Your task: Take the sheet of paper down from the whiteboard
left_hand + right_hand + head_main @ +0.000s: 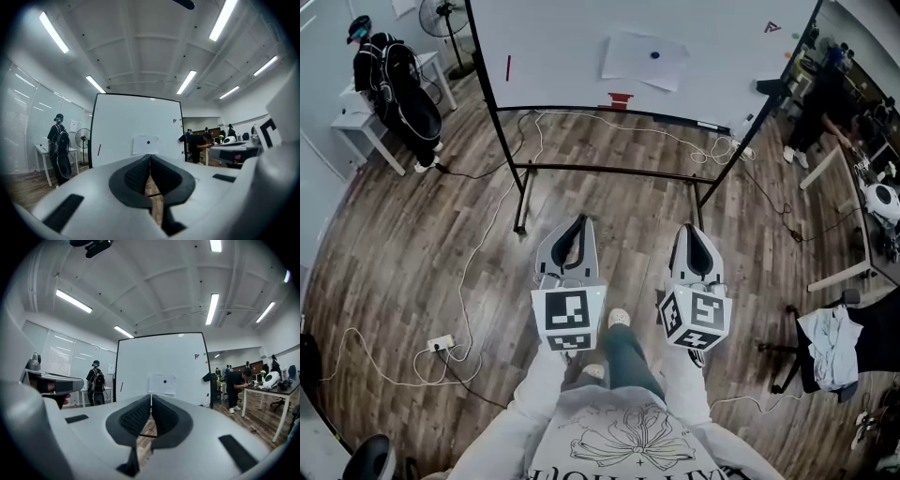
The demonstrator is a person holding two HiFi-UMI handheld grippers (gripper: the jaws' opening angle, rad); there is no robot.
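Jaws together, empty, on left gripper [580, 222] and right gripper [690, 231]: you're likely at approach; near the paper [643, 59], then open them.

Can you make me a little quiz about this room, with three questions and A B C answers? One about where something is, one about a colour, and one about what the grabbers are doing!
1. Where is the sheet of paper?
A. In a drawer.
B. Up on the whiteboard.
C. Between a gripper's jaws.

2. What colour is the round dot on the paper?
A. Yellow.
B. Pink.
C. Dark blue.

3. How are the left gripper and the right gripper?
A. Both shut and empty.
B. Both wide open.
C. One shut on the paper.

Answers:
1 B: the paper hangs on the board, well ahead of both grippers.
2 C: the head view shows the dot dark blue.
3 A: each gripper view shows the pads together with nothing between them.
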